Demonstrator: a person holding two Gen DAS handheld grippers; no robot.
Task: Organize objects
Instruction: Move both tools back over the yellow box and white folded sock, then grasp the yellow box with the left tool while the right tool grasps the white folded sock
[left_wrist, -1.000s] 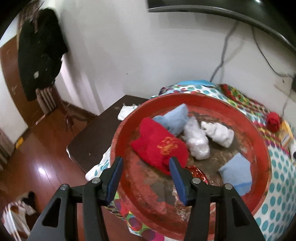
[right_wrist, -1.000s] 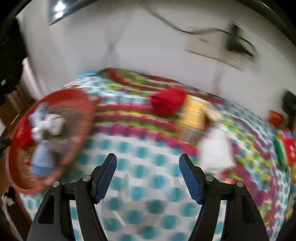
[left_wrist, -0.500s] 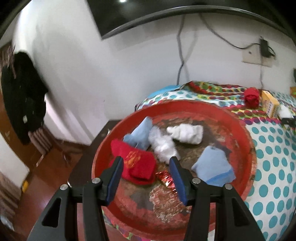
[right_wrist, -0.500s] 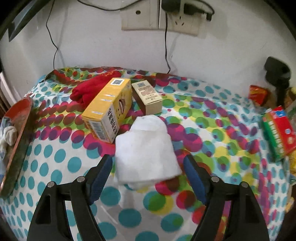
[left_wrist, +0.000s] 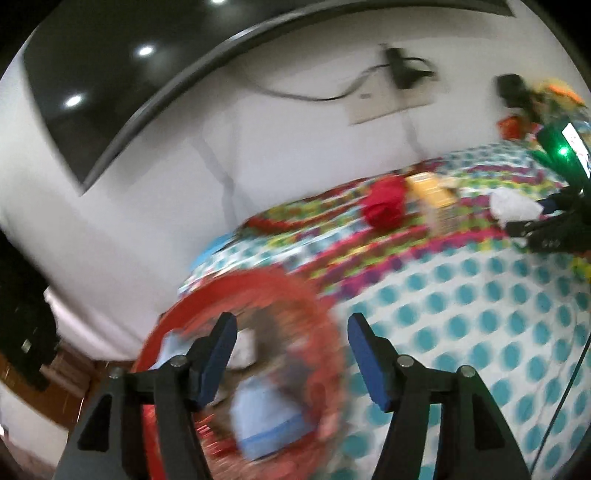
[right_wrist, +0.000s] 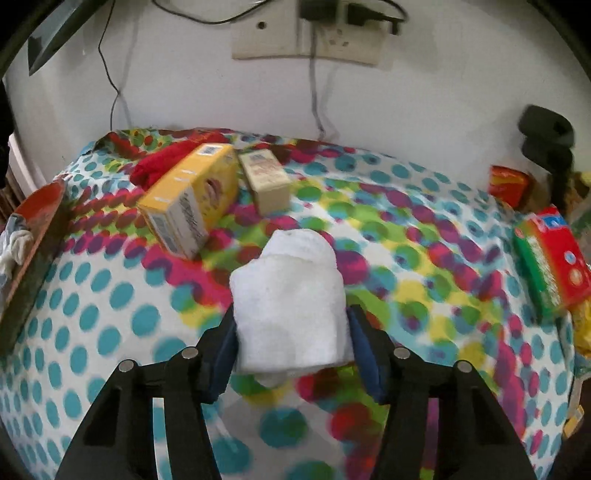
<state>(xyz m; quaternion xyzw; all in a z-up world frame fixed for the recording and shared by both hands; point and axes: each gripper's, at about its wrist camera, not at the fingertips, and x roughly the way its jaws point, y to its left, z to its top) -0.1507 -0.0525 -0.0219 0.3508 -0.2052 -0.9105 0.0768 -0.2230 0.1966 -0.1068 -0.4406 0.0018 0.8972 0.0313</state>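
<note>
So the right tool (right_wrist: 291, 343) now has the rolled white towel (right_wrist: 290, 295) sitting right between its jaws, which are closing in on it; the blue pads look like they're touching both sides of the roll, whereas half a second ago the towel was just lying ahead of wide-open jaws. The towel rests on the polka-dot table (right_wrist: 110, 332), roughly dead centre of the right wrist view, with the yellow carton (right_wrist: 188, 206) at about 10 o'clock from it, the small beige box (right_wrist: 266, 181) at 12, and a red cloth (right_wrist: 159, 166) behind the carton. Meanwhile the left tool (left_wrist: 288, 354) has swung off the red tray (left_wrist: 317, 295), which sits blurry at its 7 o'clock, holding a light blue cloth (left_wrist: 269, 417). Its jaws are opening, nothing between them. My read: the left side just finished dropping something in the tray and is free, while the right is grabbing the towel, probably tray-bound too. The tray is way off at 9 o'clock from the towel, so it's a decent carry.
</note>
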